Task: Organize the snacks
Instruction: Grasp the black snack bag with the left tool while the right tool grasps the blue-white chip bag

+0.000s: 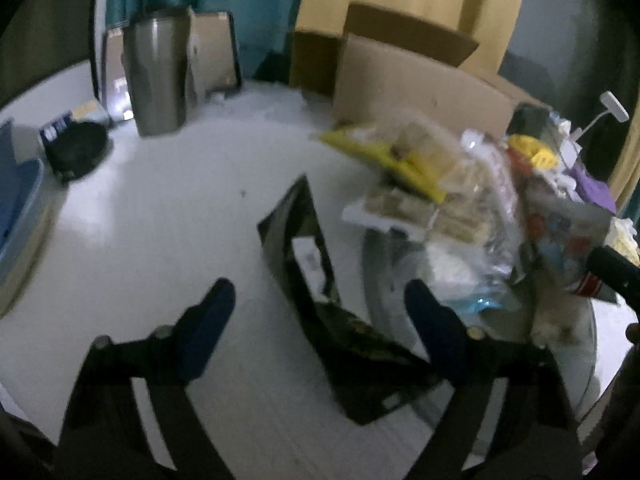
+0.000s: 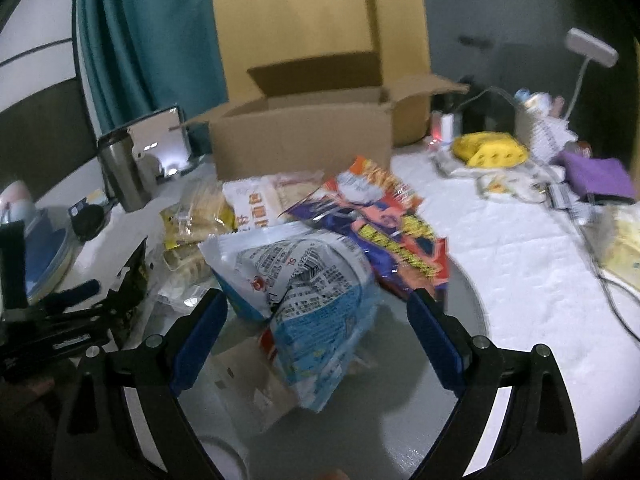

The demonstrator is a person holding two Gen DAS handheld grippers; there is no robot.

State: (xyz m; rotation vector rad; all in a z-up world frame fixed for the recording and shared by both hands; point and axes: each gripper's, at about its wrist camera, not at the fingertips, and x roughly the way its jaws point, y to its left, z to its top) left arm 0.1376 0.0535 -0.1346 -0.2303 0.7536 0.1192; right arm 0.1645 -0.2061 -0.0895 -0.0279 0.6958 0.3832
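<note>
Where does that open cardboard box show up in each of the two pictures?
Left wrist view: the cardboard box is upper right of centre, behind the snack pile.
Right wrist view: the cardboard box is top centre, flaps open, behind the snacks.
Shared landmark: the steel tumbler, left of the box in both.

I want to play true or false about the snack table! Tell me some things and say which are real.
1. The cardboard box is open on top. True.
2. The left gripper squeezes the black packet. False: its fingers stand apart around it.
3. The blue-and-white snack bag lies between the right gripper's fingers. True.
4. The metal tumbler lies on its side. False: it stands upright.
</note>
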